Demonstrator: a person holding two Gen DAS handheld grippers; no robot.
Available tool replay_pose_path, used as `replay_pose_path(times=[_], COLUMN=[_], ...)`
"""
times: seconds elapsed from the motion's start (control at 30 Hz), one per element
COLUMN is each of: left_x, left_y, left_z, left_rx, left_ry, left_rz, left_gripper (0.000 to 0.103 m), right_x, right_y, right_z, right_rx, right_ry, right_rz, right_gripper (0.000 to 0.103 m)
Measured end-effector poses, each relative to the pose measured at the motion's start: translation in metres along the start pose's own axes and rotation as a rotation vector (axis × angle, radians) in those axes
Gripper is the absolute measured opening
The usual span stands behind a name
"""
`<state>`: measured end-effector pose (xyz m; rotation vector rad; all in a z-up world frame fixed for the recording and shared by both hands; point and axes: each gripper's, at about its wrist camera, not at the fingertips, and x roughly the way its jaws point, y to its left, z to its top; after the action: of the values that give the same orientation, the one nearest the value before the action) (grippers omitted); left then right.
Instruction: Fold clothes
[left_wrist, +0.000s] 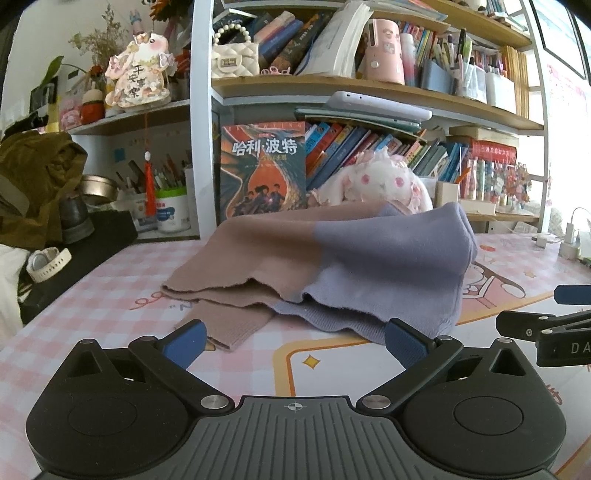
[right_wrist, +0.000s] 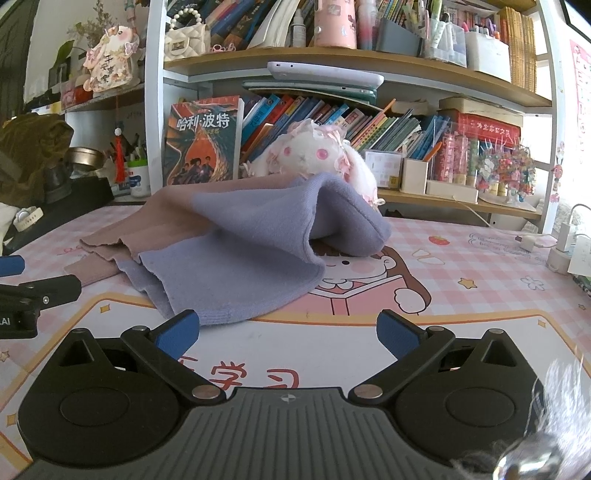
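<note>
A knit garment (left_wrist: 332, 258), tan on its left half and lavender on its right, lies bunched and partly folded on the pink checked desk mat (left_wrist: 122, 291). In the right wrist view the same garment (right_wrist: 236, 236) sits ahead and left, its lavender hem nearest. My left gripper (left_wrist: 295, 341) is open just short of the garment's ribbed hem, holding nothing. My right gripper (right_wrist: 288, 332) is also open, its left fingertip close to the lavender hem, over the mat (right_wrist: 461, 295). Each gripper shows at the edge of the other's view.
A bookshelf (left_wrist: 369, 85) packed with books runs along the back, with a plush toy (right_wrist: 317, 155) behind the garment. A black box with a white watch (left_wrist: 48, 264) and an olive bag (left_wrist: 33, 177) stand at left. Chargers and cables (right_wrist: 561, 240) lie at right.
</note>
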<state>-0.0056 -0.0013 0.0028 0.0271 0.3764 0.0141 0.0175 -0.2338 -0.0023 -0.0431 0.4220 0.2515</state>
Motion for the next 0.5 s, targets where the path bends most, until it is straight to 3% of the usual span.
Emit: replay_pose_path(times=[0.37, 0.5], left_x=[-0.0028, -0.0038], left_y=[0.0018, 0.0033], left_z=[-0.0005, 0.0], left_rx=[-0.009, -0.017], left_ry=[-0.015, -0.023], left_rz=[-0.01, -0.038], left_gripper=[0.103, 0.103], right_x=[-0.0006, 0.002], right_y=[-0.0005, -0.0063], right_z=[0.0004, 0.0011], right_rx=[0.005, 0.036], right_ry=[0.001, 0.015], right_rz=[0.002, 0.05], right_gripper=[0.103, 0.103])
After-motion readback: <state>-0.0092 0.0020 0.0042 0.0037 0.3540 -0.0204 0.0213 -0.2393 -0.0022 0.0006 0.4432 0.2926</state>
